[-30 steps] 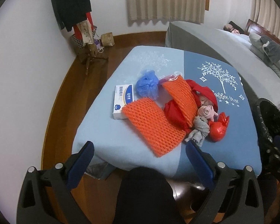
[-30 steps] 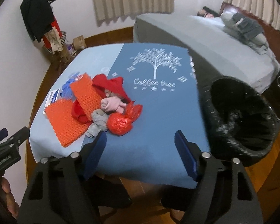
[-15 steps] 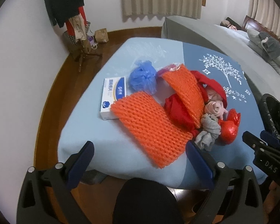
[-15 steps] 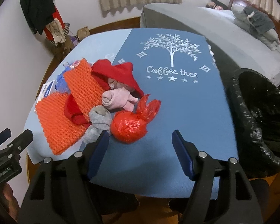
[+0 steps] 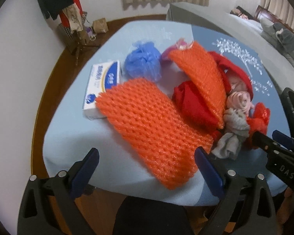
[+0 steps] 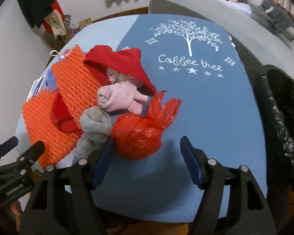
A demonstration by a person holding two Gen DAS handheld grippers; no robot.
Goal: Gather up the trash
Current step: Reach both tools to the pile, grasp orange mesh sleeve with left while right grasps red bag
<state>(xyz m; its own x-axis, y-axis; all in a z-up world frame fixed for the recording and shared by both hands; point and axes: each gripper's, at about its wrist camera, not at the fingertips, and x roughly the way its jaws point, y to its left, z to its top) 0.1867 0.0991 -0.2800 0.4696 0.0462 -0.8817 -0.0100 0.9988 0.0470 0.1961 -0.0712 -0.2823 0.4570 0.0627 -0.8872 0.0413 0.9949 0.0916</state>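
Right now the left hand-held gripper [image 5: 145, 168] hangs with its jaws released and nothing between them, low in the left wrist frame over the near end of an orange foam net [image 5: 151, 129] lying across the table [image 5: 72, 137]. Up and left of that net sits a white and blue box [image 5: 103, 86], with a blue plastic bag [image 5: 143, 62] beside it near the frame's centre top. A second orange net [image 5: 201, 76] leans on red cloth [image 5: 194, 105]. In the right wrist frame, the right hand-held gripper [image 6: 147, 156] stands released too, just short of a knotted red plastic bag [image 6: 141, 135] at the frame's centre; its left finger is close beside grey socks [image 6: 94, 127]. Pink socks [image 6: 119, 98] lie just above. A black-lined bin [image 6: 280, 117] stands at the right edge.
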